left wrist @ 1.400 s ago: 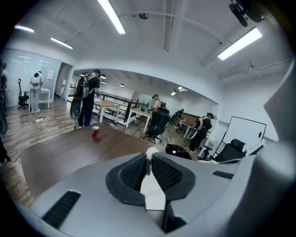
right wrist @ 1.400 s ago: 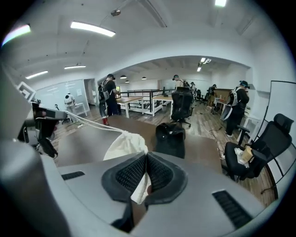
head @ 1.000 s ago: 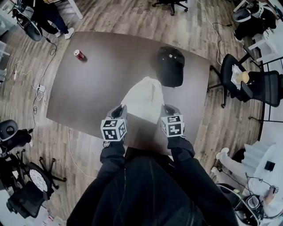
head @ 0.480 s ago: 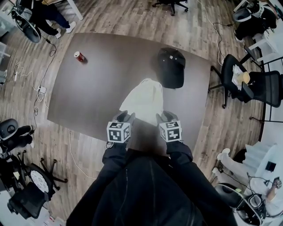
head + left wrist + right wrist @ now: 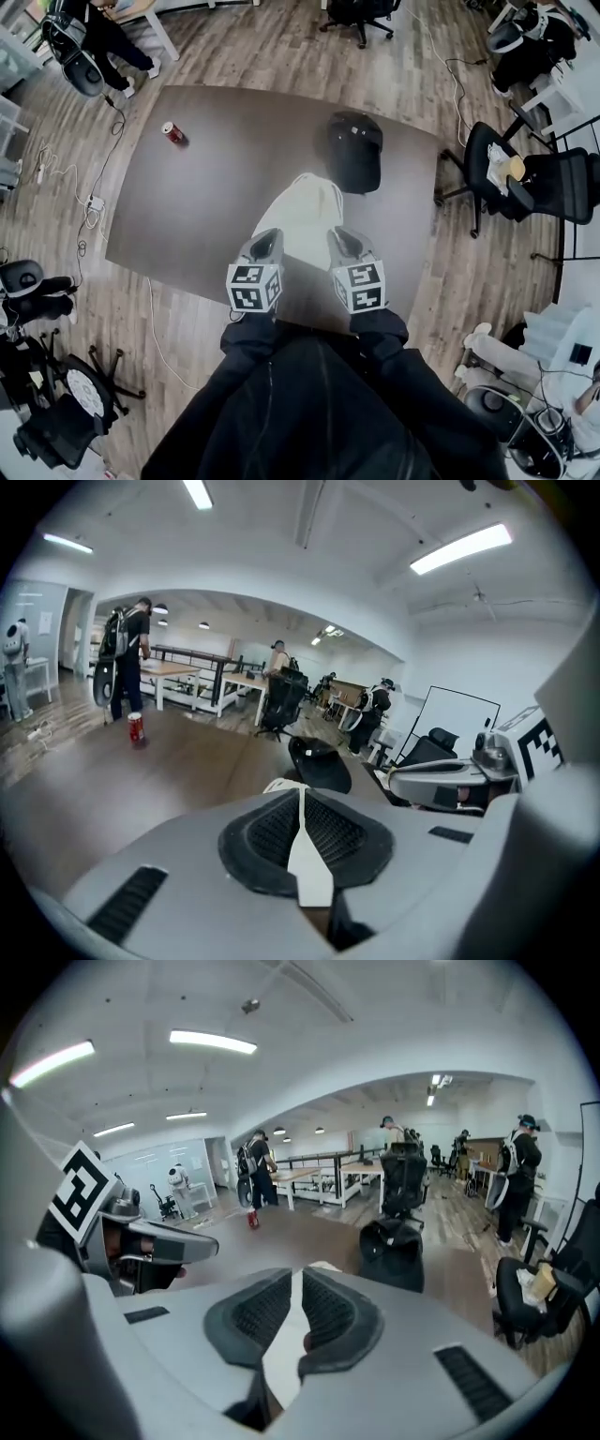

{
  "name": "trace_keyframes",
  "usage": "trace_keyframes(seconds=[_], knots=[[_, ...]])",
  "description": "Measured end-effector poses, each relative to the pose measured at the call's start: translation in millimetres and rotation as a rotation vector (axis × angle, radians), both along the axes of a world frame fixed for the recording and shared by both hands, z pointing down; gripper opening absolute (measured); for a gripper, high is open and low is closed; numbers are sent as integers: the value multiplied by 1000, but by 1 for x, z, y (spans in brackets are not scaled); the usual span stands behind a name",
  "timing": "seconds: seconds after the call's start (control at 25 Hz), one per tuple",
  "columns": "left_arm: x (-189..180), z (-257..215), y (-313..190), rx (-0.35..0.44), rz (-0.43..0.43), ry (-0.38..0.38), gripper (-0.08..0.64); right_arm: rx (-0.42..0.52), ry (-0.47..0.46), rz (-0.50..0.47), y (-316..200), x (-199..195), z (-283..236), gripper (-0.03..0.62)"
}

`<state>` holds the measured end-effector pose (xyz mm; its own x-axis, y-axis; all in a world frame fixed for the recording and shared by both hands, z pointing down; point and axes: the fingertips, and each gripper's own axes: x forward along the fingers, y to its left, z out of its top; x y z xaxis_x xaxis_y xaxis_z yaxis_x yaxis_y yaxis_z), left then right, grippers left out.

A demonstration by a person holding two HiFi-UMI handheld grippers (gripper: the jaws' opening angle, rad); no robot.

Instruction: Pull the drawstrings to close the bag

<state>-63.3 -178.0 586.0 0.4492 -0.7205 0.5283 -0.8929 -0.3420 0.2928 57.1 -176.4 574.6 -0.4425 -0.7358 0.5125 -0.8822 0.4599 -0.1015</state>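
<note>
White bag (image 5: 302,214) lies flat at centre frame in the head view, on the brown counter (image 5: 206,187), narrow end pointing up-frame and the wide end at the counter's near edge, by the person. Can't tell how far the mouth is cinched, since both tools sit over the near corners. Left tool (image 5: 264,242) is at the bag's lower-left corner; its own view shows the jaws closing, pads already pinched on a flat white strip, which I take to be the left drawstring (image 5: 307,860). Right tool (image 5: 341,240) is at the lower-right corner, jaws also closing, with white cord or cloth in the gap. That reads as the right drawstring (image 5: 279,1354), and the pad tips look to be pressing it, though the gap widens toward the camera, so that grip is less sure. Step in hand, as I judge it: getting hold of both strings, with the pull itself not yet done. Next move calls for both grips firm, then drawing the two tools apart and toward the person, evenly, so the bag doesn't slide or skew. Check the right tool has string, not just bag cloth. Beyond the bag: a black backpack (image 5: 354,150), by the look of it, just past the far end; a red can (image 5: 173,132) well apart at upper left.
</note>
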Motion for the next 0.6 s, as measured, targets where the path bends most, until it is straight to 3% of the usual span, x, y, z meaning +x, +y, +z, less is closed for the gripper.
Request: trace_keyframes(seconds=[0.08, 0.32, 0.6], knots=[[1, -35, -3, 90, -18, -4, 35, 91, -20, -4, -3, -2, -41, 27], [8, -145, 1, 317, -74, -24, 31, 303, -96, -18, 5, -4, -152, 21], [42, -219, 32, 490, -62, -78, 31, 434, -164, -28, 35, 6, -219, 21]])
